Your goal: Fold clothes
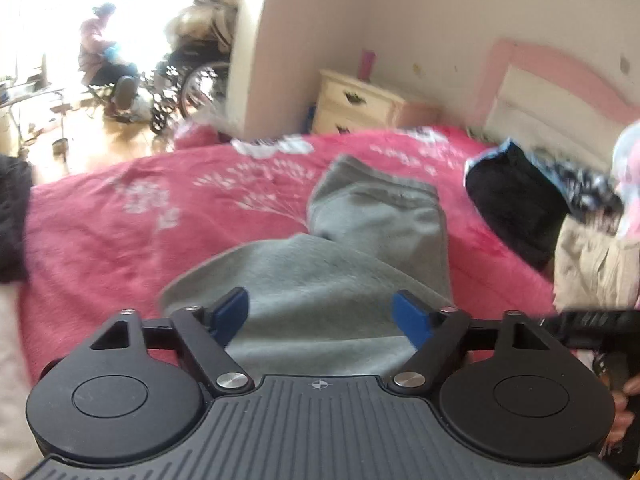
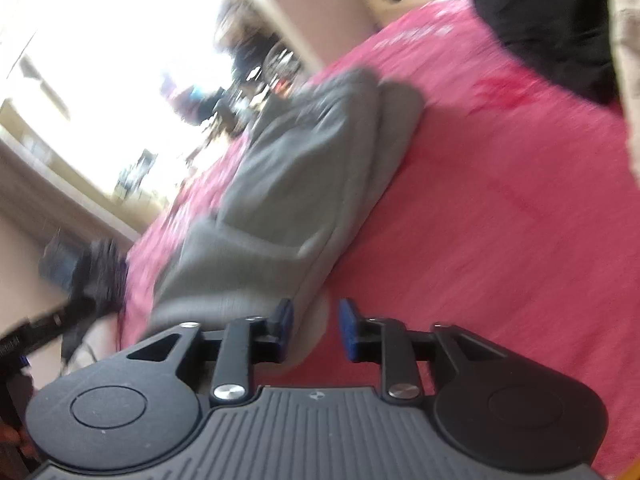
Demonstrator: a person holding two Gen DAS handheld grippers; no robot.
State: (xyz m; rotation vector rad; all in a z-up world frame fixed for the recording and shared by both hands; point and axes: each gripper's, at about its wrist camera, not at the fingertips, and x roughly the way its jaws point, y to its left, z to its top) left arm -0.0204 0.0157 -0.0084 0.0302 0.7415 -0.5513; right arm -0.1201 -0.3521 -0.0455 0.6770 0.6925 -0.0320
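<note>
Blue-padded left gripper hovers wide open, empty, over the near end of grey fleece trousers lying on a pink floral bedspread. Right gripper, jaws slightly parted, holds nothing at their right edge.

Daylight from upper left, blown out to white glare in both views. Motion blur throughout, heavier in tilted right wrist view; soft grey knit garment and pink fleece bed cover smeared. Fisheye bending at edges, dark vignetted corners. Soft shadow beside garment. Near black gripper bodies sharpest.
</note>
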